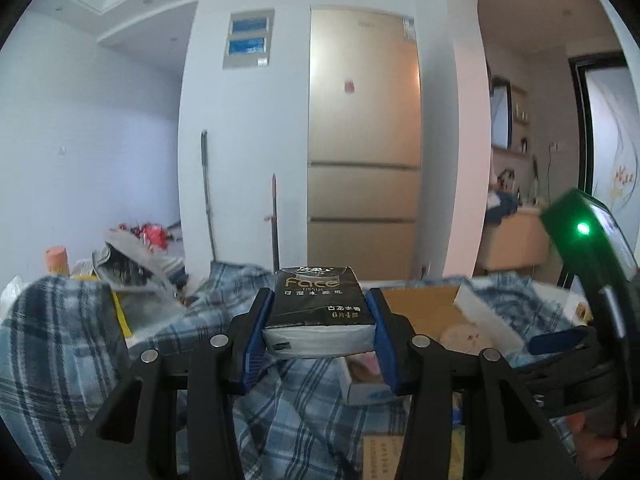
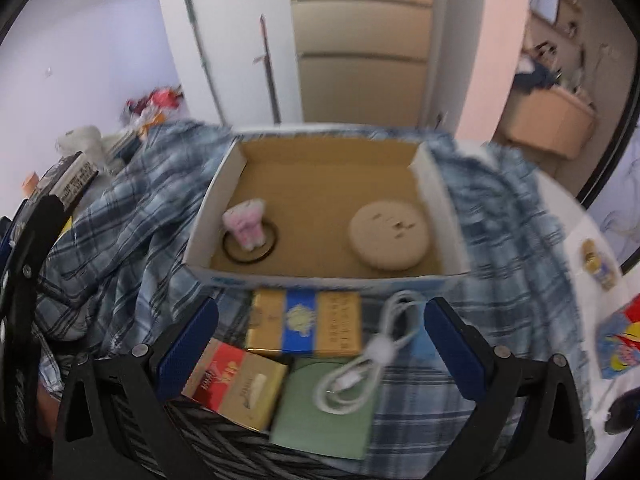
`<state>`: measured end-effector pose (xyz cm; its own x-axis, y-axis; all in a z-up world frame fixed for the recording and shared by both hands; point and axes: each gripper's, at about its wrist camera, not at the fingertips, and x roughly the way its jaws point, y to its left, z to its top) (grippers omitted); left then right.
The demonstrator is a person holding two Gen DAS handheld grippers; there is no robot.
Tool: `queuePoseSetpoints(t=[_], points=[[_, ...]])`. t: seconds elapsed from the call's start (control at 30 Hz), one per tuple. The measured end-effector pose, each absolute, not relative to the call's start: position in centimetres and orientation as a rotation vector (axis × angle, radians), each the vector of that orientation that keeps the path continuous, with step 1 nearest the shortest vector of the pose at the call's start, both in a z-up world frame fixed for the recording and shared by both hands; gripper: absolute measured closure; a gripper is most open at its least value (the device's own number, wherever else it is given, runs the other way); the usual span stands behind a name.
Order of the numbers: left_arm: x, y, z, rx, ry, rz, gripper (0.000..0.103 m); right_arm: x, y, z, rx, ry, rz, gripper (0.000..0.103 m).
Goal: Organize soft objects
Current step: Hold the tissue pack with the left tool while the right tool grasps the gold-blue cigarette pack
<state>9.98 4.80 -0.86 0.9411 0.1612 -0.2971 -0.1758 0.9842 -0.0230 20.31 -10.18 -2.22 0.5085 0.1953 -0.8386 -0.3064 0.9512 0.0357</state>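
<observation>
My left gripper [image 1: 320, 320] is shut on a black tissue pack [image 1: 320, 306] and holds it up above the plaid cloth [image 1: 292, 404], left of the cardboard box [image 1: 420, 304]. My right gripper [image 2: 320, 340] is open and empty, hovering in front of the open cardboard box [image 2: 320, 168]. Inside the box lie a pink plush toy [image 2: 246, 224] on a black ring and a round beige puff [image 2: 390, 234]. The tissue pack also shows at the left edge of the right wrist view [image 2: 74, 180].
Before the box on the plaid cloth [image 2: 512, 240] lie a gold-and-blue box [image 2: 304, 324], a red-and-gold box [image 2: 236, 384], a green pad [image 2: 320, 412] and a coiled white cable [image 2: 372, 352]. A colourful packet [image 2: 618, 336] lies on the white table at right. Clutter is piled at left.
</observation>
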Motion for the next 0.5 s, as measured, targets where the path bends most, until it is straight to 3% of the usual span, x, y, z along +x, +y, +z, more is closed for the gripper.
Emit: queuePoseSetpoints(t=[0.27, 0.5], points=[[11.4, 4.5, -2.2, -0.054, 0.389, 0.125, 0.054, 21.8, -8.9, -5.4, -0.116, 1.118, 0.345, 0.011], [12.1, 4.8, -2.6, -0.076, 0.437, 0.122, 0.054, 21.1, -7.9, -6.8, -0.204, 1.069, 0.255, 0.011]])
